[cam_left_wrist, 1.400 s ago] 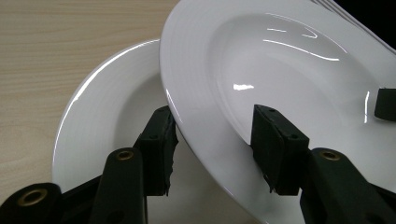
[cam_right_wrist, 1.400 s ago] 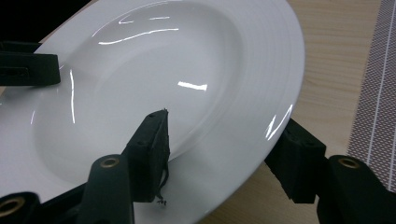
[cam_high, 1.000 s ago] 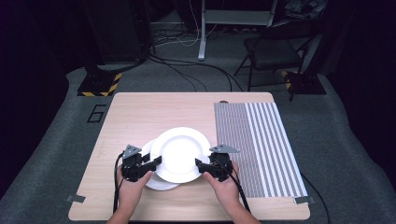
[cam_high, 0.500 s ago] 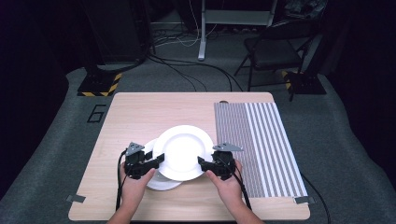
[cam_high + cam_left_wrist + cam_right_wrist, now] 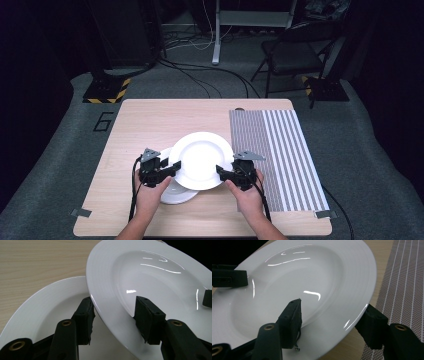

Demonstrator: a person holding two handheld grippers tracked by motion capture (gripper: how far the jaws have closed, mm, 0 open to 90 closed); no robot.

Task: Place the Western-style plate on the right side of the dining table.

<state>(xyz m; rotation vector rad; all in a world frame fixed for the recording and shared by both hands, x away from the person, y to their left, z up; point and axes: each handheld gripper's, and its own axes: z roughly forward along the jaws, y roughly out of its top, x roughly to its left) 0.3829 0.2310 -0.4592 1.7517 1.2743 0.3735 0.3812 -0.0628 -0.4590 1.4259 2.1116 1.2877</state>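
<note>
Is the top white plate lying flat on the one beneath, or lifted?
Lifted and tilted. The deep white ceramic plate is gripped at opposite rims by the left gripper and right gripper, its edge clear above the lower white plate.

Most of the lower plate under the upper plate, hidden.

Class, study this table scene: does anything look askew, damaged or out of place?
Only the upper white plate looks askew: the left hand-held gripper and right hand-held gripper clamp its opposite rims, holding it tilted and offset over the lower white plate. No damage or spills show.
</note>
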